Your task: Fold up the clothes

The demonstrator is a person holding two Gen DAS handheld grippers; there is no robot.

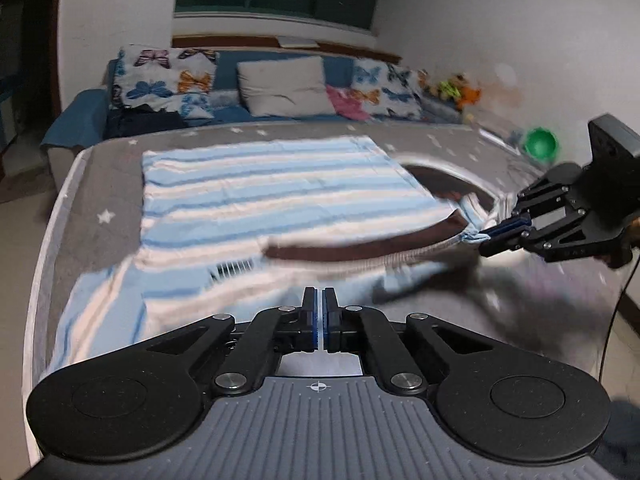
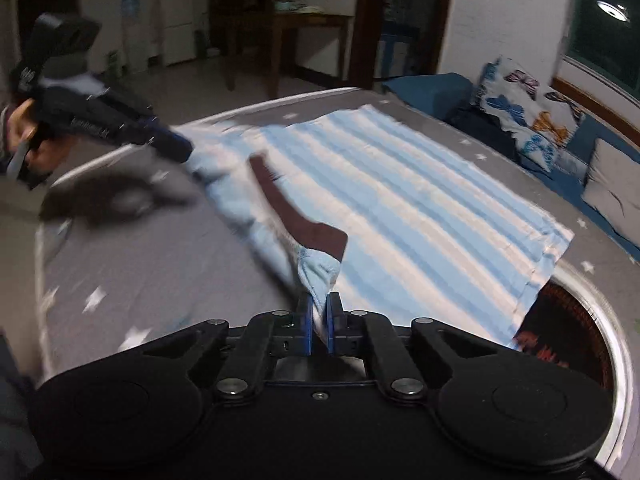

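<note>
Right tool pinching striped shirt shoulder; left tool clenched, grasp on cloth unclear; butterfly cushions, green bowl beyond grey bench.

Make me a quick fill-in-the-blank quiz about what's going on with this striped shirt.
1. The striped shirt lies on a grey cover printed with white ____.
2. The right gripper is shut on the shirt's ____ end.
3. The collar band is dark ____.

Missing words: stars; collar; brown
</note>
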